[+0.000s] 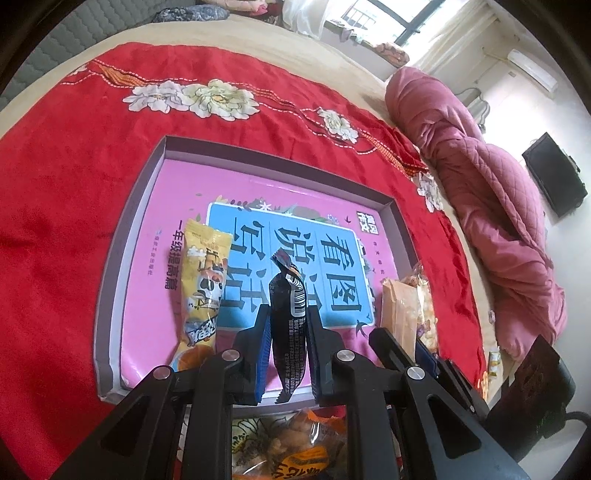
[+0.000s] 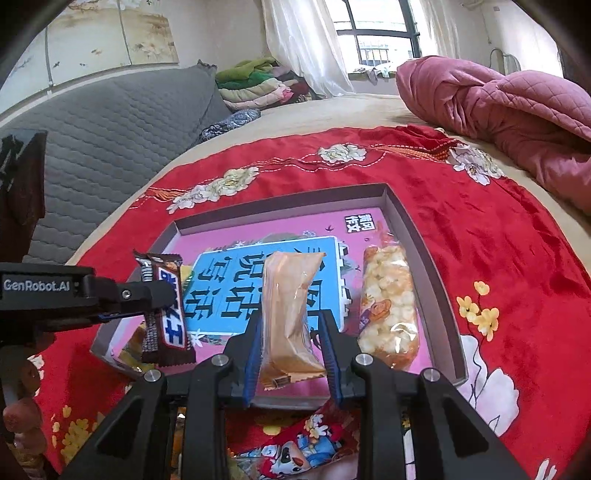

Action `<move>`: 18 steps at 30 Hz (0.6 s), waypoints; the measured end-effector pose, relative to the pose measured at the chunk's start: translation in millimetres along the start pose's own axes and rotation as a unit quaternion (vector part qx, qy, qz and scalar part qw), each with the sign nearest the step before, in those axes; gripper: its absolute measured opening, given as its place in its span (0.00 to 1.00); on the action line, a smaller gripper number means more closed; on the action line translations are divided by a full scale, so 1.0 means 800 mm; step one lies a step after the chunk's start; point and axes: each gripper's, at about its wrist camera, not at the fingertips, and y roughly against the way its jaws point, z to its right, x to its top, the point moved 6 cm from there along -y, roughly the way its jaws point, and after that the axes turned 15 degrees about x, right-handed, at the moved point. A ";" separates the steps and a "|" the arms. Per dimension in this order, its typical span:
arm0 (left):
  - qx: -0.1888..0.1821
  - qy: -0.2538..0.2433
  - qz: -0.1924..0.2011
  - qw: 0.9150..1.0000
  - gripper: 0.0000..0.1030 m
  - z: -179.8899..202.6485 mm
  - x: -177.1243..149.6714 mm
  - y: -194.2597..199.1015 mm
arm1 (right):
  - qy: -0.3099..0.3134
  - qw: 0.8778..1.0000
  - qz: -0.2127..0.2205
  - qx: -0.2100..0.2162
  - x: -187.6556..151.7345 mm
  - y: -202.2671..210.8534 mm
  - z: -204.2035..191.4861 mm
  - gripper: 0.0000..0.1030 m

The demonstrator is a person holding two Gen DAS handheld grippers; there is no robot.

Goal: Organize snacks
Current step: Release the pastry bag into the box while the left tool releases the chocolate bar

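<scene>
Above the shallow pink-lined box (image 1: 397, 236) on the red cloth (image 1: 74, 177), both grippers tilt downward side by side. The left gripper (image 1: 286, 325) is clamped tight on a dark chocolate bar (image 1: 290, 295), held upright. The right gripper (image 2: 291, 332) pinches a tan wrapped snack (image 2: 290, 302), just beside the popcorn bag (image 2: 388, 306) lying in the box.

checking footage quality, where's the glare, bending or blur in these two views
Left wrist view: window blown out white, red cloth edge bowed by the fisheye, chocolate bar in the left claw sharp. Right wrist view: window overexposed, corners black, beige snack pack clear.
</scene>
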 end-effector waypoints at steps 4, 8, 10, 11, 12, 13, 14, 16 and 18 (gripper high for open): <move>0.000 -0.002 -0.004 1.000 0.17 0.000 -0.001 -0.003 | -0.002 1.000 -0.003 -0.004 0.000 -0.004 0.003 0.30; -0.005 -0.003 -0.007 1.000 0.17 0.001 -0.002 -0.006 | -0.003 1.000 -0.003 -0.003 -0.001 -0.005 0.004 0.30; -0.006 -0.003 -0.009 1.000 0.17 0.001 -0.002 -0.007 | -0.004 1.000 -0.004 -0.003 -0.002 -0.006 0.004 0.30; -0.005 -0.004 -0.010 1.000 0.17 0.001 -0.003 -0.007 | -0.004 1.000 -0.004 -0.003 -0.002 -0.006 0.003 0.30; -0.004 -0.005 -0.011 1.000 0.17 0.001 -0.004 -0.009 | -0.004 1.000 -0.004 -0.003 -0.002 -0.006 0.004 0.30; -0.004 -0.005 -0.013 1.000 0.17 0.002 -0.004 -0.010 | -0.005 1.000 -0.004 -0.003 -0.003 -0.006 0.004 0.30; -0.004 -0.006 -0.013 1.000 0.17 0.002 -0.005 -0.010 | -0.005 1.000 -0.004 -0.003 -0.002 -0.006 0.003 0.30; -0.003 -0.008 -0.016 1.000 0.17 0.003 -0.007 -0.011 | -0.006 1.000 -0.003 -0.002 -0.003 -0.007 0.004 0.30; -0.004 -0.012 -0.017 1.000 0.17 0.004 -0.008 -0.013 | -0.007 1.000 -0.004 -0.001 -0.003 -0.006 0.005 0.30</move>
